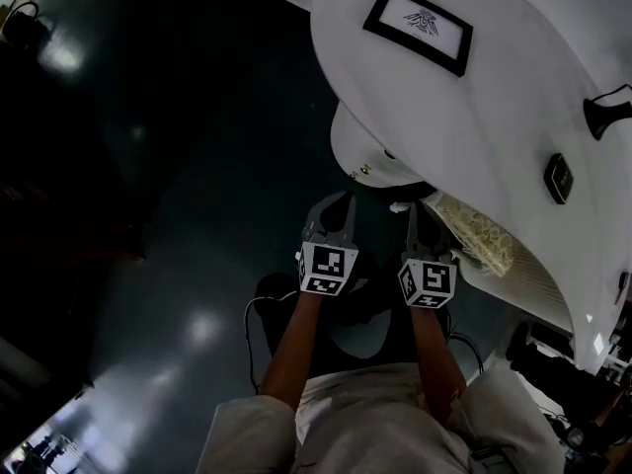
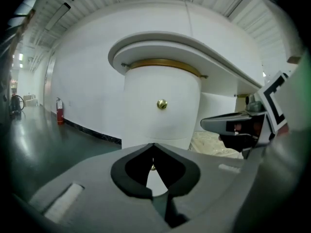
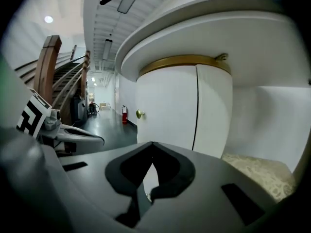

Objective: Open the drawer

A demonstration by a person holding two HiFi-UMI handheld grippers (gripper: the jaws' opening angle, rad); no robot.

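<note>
White dominates the scene: a curved white counter point(image 1: 494, 117) sweeps across the upper right of the head view, and beneath its edge, just above the middle of the frame, sits the drawer point(image 1: 367, 146), a rounded white front with a small brass knob point(image 1: 365, 170). In the left gripper view that front fills the centre, topped by a brass band point(image 2: 163, 63), with the knob a little above mid-frame. In the right gripper view the knob sits left of centre and a dark vertical seam point(image 3: 196, 106) runs down the front.

The left gripper point(image 1: 341, 205) and the right gripper point(image 1: 413, 215) are side by side in the lower middle of the head view. Both point up the frame toward the drawer and are near it but apart from it. In its own view, the left gripper's 2 jaws meet at the tips with nothing between them. The right gripper's jaws are likewise closed together and empty.

A black-framed sign point(image 1: 419, 26) lies on the counter at the top of the head view. A cream patterned surface point(image 1: 476, 231) shows under the counter, to the right of the right gripper. Glossy dark floor point(image 1: 168, 255) covers the left half. A red fire extinguisher point(image 2: 60, 116) stands by the far wall at the left of the left gripper view, and a wooden staircase point(image 3: 51, 72) rises at the left of the right gripper view.
</note>
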